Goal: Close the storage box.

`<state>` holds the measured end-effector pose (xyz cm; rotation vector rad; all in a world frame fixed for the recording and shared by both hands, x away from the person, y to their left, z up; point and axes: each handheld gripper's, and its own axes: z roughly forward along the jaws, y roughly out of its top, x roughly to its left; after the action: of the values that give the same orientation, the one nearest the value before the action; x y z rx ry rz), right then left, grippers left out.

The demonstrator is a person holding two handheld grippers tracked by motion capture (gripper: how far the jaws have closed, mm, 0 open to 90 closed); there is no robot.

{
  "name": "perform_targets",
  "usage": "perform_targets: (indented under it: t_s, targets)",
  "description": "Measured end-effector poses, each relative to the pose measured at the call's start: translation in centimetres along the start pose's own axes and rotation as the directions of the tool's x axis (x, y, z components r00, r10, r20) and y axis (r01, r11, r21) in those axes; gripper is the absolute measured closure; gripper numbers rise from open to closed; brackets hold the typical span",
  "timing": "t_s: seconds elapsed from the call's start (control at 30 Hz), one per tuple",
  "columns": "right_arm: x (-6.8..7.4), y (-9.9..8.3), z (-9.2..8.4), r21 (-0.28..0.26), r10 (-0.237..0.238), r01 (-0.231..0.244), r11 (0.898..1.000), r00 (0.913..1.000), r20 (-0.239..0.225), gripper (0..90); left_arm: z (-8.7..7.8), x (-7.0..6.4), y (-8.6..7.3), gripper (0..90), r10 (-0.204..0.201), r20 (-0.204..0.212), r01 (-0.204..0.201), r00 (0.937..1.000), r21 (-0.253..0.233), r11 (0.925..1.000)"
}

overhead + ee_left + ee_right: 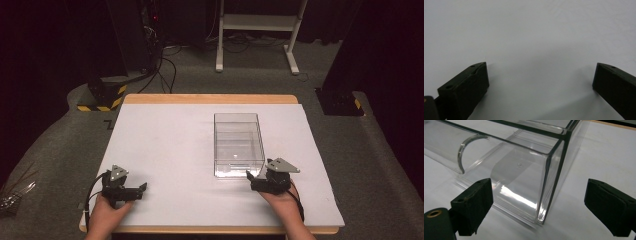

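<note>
A clear plastic box stands open-topped on the white table, right of the middle, its long sides running away from the person and its near short wall close to the front edge. In the right gripper view the box shows its near right corner up close, with a curved finger notch cut into the top rim of the near wall; the corner's upright edge stands between the two black jaws, nearer the left one, and neither pad presses on it. The right gripper lies just before that corner, its nose angled up and to the left toward the box, jaws spread wide and holding nothing. The right hand grasps it from behind, the forearm coming in from the bottom edge and leaning slightly leftward, the grey three-cornered plate on top tilted toward the box. Well apart, near the table's front left corner, the left gripper rests low over the bare surface and points to the right, across the table. In the left gripper view its jaws stand wide apart with only the white tabletop between them. The left hand holds it from below, wrist near the table edge.
</note>
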<state>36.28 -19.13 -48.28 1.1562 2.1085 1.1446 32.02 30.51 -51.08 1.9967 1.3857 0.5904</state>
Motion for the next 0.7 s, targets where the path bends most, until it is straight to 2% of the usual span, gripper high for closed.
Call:
perform_targets:
  t_s: [0.17,0.37,0.6,0.7]
  targets:
    - [-0.2,0.3,0.4,0.021,0.001,-0.001,1.000,1.0000,0.000,8.0,0.0,0.0,0.0,0.7,0.000,0.000,0.000,1.0000,0.000,1.0000]
    - [-0.5,0.5,0.9,0.020,0.022,-0.023,1.000,0.9997,0.014,7.9,0.0,0.0,0.0,0.7,0.000,0.001,0.000,1.0000,0.001,1.0000]
    - [-1.0,0.6,1.5,0.017,0.050,-0.050,0.999,0.9987,0.007,7.9,0.0,0.0,0.0,0.7,0.000,0.001,0.000,1.0000,0.001,1.0000]
    - [-1.0,0.8,1.6,0.018,0.043,-0.043,0.999,0.9990,0.012,8.0,0.0,0.0,0.0,0.7,0.000,0.001,0.000,1.0000,0.001,1.0000]
